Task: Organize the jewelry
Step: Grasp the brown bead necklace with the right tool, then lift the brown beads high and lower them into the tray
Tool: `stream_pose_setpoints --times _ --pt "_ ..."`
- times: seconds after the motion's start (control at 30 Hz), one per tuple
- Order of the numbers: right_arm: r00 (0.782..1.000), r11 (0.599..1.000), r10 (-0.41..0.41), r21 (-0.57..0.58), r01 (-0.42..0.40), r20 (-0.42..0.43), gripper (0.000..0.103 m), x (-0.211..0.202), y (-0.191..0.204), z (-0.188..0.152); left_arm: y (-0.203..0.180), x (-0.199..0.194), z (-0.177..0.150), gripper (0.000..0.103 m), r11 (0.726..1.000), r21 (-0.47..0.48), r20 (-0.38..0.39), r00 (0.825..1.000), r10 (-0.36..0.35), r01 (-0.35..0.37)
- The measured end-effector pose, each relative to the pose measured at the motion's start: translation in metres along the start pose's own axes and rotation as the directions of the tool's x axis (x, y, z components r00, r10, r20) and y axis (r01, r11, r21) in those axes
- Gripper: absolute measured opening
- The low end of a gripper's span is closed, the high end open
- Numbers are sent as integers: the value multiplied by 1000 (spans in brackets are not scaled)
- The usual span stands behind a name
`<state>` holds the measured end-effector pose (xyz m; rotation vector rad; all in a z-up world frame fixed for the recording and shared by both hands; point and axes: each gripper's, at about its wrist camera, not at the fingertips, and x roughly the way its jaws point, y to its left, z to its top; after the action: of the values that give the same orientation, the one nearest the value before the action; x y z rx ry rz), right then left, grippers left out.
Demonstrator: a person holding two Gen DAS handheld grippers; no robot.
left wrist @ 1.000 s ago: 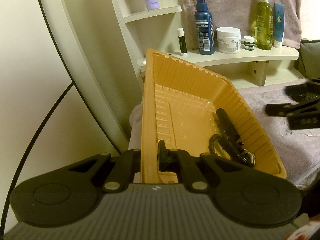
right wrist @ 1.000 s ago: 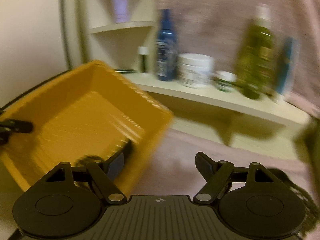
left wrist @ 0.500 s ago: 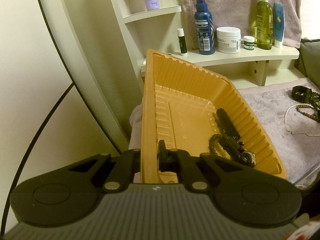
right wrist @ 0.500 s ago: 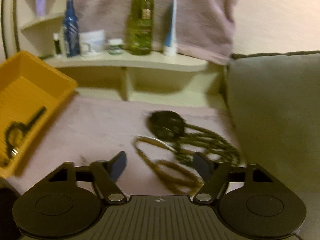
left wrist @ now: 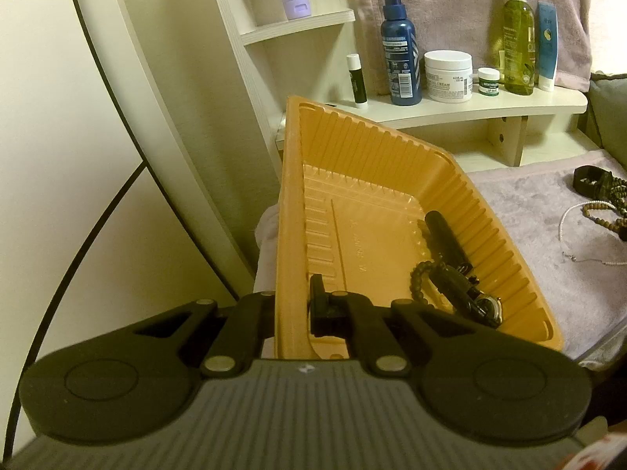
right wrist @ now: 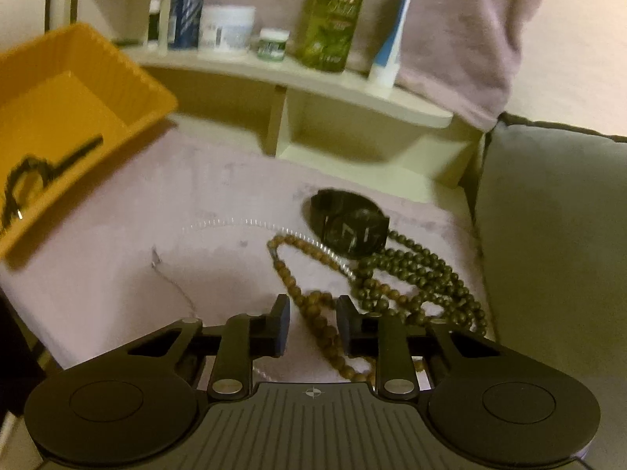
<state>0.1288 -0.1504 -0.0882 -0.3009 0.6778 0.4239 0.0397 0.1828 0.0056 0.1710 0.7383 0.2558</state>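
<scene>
My left gripper (left wrist: 292, 309) is shut on the near wall of an orange ribbed tray (left wrist: 288, 196), which it holds tilted over the pink towel. A black watch and a dark bead bracelet (left wrist: 450, 270) lie in the tray's low corner. In the right wrist view the tray (right wrist: 129, 78) is at the left. A brown bead necklace (right wrist: 411, 270), a black watch (right wrist: 348, 227) and a thin silver chain (right wrist: 235, 221) lie on the towel. My right gripper (right wrist: 313, 325) hangs low over the beads. Its jaws are closing with one bead strand between them, and a gap remains at each pad.
A cream shelf (right wrist: 352, 90) behind the towel carries a blue bottle (left wrist: 399, 47), a white jar (left wrist: 448, 74), a green bottle (right wrist: 337, 15) and a tube. A grey cushion (right wrist: 548, 235) borders the towel on the right. A curved white frame (left wrist: 129, 98) stands at the left.
The right gripper swung from over the tray to the right and down onto the bead necklace, and its jaws narrowed around a strand. The left gripper and the tray stayed put.
</scene>
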Motion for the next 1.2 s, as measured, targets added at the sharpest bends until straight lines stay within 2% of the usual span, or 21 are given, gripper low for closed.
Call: stream_pose_setpoints --times 0.07,0.13,0.2,0.4,0.6,1.2 --pt "1000 1000 -10 -15 10 -2 22 2 1 -3 0 0 0 4 1000 0 0 1000 0 0" --pt "1000 999 -23 -33 24 6 9 0 2 -4 0 0 0 4 1000 1 -1 1000 1 -1" --pt "999 999 -27 -26 28 24 7 -5 2 -4 0 0 0 4 1000 0 0 1000 1 -1" --pt "996 1000 2 26 -4 90 6 -27 -4 12 1 1 -1 4 1000 -1 -1 1000 2 -2" --pt "983 996 35 79 -50 181 6 -56 -17 41 0 1 -1 4 1000 -3 0 1000 2 -2" --pt "921 989 69 93 -113 384 6 -120 -41 103 0 1 1 4 1000 -9 2 1000 -1 1"
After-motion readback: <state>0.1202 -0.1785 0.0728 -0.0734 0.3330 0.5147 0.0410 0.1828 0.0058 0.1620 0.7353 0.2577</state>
